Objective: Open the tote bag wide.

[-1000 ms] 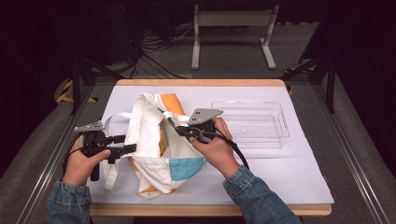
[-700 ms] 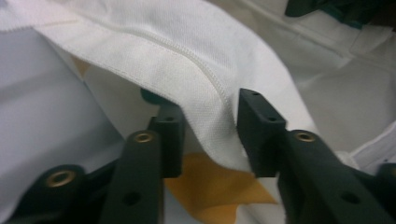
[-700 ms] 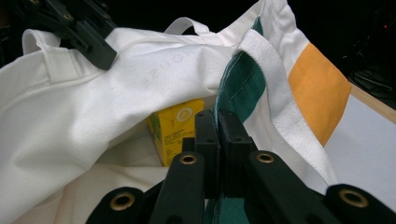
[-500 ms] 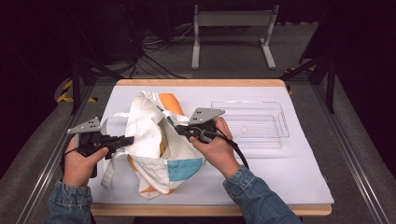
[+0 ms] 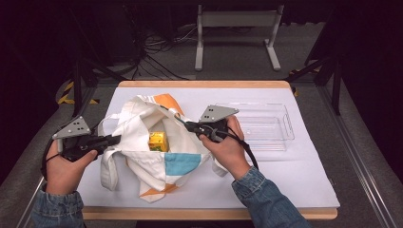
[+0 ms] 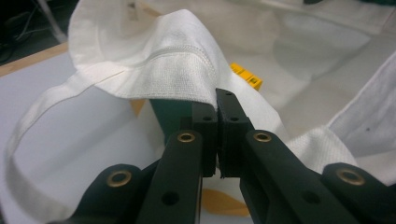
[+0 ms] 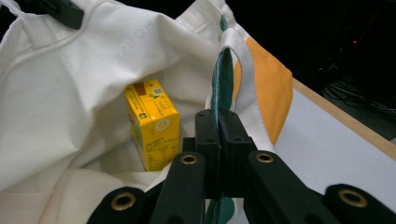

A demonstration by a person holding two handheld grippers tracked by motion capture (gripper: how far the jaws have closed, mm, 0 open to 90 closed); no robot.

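Observation:
A white tote bag (image 5: 138, 114) with orange, blue and green patches lies on the white mat (image 5: 294, 175). Its mouth is held apart between my two grippers. My left gripper (image 5: 116, 139) is shut on the bag's left rim (image 6: 173, 74), with the white hem pinched between the pads at the left gripper (image 6: 217, 105). My right gripper (image 5: 187, 126) is shut on the opposite rim, where the right gripper (image 7: 217, 119) clamps a green-edged fold (image 7: 224, 74). Inside the bag stands a yellow carton (image 5: 157, 141), the same carton (image 7: 154, 123) also seen over the right jaws.
A clear plastic tray (image 5: 280, 137) sits on the mat to the right of the bag. The bag's loose handle (image 5: 107, 168) hangs over the mat at front left. The wooden table edge (image 5: 204, 84) runs along the back, with a metal stand (image 5: 237, 19) on the floor beyond.
My left hand has risen and drawn the bag's left rim up and outward. The bag's mouth has spread and the yellow carton inside now shows. The right hand has stayed put.

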